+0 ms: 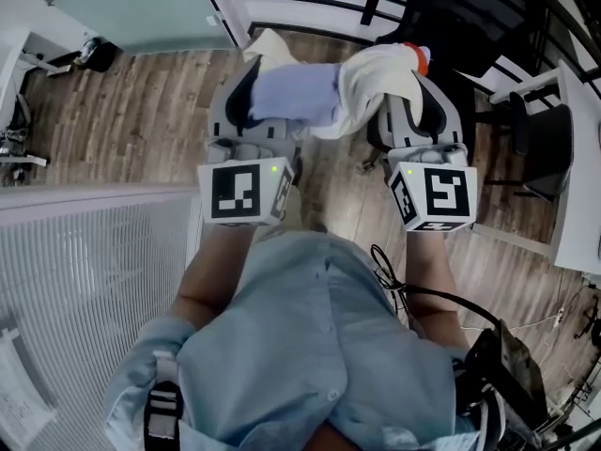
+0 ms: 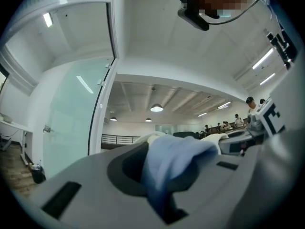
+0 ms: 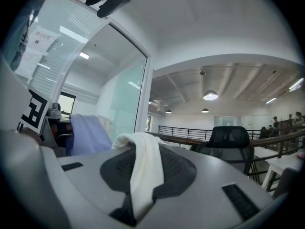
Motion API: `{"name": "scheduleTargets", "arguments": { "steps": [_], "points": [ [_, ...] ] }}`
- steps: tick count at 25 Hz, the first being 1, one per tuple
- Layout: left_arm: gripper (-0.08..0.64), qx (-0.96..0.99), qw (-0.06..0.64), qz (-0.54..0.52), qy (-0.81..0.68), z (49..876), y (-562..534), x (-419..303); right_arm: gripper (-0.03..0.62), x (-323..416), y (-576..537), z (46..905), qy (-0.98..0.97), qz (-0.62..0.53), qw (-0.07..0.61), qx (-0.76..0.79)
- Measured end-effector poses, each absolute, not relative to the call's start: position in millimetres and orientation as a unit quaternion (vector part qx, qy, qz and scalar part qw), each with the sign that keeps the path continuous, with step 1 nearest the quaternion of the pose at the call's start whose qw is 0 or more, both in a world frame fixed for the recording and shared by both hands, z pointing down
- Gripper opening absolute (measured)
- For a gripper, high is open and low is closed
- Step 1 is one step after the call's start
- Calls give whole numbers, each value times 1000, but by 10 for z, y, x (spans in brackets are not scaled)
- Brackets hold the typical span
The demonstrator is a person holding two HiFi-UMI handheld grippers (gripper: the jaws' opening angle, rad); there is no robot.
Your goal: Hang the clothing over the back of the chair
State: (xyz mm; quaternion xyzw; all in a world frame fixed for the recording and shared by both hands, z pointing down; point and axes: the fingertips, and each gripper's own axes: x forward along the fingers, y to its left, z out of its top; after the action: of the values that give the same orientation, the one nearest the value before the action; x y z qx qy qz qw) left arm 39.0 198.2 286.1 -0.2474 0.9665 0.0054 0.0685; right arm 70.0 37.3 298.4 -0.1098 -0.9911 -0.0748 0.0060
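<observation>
Clothing [image 1: 319, 87] hung in the air between the two tools, stretched across in front of the person and resting on no furniture. Its pale blue part lay toward the left hand-held gripper [image 1: 263, 101] and its cream part toward the right hand-held gripper [image 1: 413, 94], with a small orange patch [image 1: 423, 57] showing at the far right end of the cloth.

In the left gripper view the jaws stood nearly together, pinching a fold of the blue fabric that ran down into the narrow slot between them. In the right gripper view the jaws were likewise drawn close, clamped on a strip of the cream fabric that draped over the dark pad and dropped into the gap. Both tools pointed forward, side by side and apart, and their marker cubes [image 1: 244, 191] faced up toward the head camera.

A black mesh chair [image 3: 229, 140] stood ahead of the right tool, well apart from the cloth and with nothing on its back. A dark railing [image 3: 181, 130] ran behind it. Below the tools lay a wooden floor [image 1: 141, 111], with a glass partition [image 1: 141, 7] to the left and a white surface [image 1: 582, 158] at the right edge. The person's light blue shirt [image 1: 319, 346] filled the bottom of the head view.
</observation>
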Motion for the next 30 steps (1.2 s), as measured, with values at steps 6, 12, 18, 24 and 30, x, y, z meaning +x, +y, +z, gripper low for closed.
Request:
{"name": "scheduleTargets", "arguments": {
  "steps": [6, 12, 18, 24, 30],
  "points": [
    [41, -267, 73, 5, 961, 2823, 2074, -578, 69, -204, 496, 2955, -993, -77, 8, -88],
    [41, -289, 78, 10, 954, 2725, 2117, -1452, 69, -989, 540, 2862, -994, -86, 4, -62],
    [41, -314, 82, 18, 946, 2661, 1979, -2003, 69, -1443, 418, 2758, -995, -97, 2, -36],
    [41, -333, 78, 14, 940, 2761, 1748, -2433, 69, -1797, 181, 2851, -995, -94, 7, -15],
    [41, -347, 77, 10, 935, 2837, 1389, -2915, 69, -2245, -135, 2953, -996, -89, 12, -2]
  ]
}}
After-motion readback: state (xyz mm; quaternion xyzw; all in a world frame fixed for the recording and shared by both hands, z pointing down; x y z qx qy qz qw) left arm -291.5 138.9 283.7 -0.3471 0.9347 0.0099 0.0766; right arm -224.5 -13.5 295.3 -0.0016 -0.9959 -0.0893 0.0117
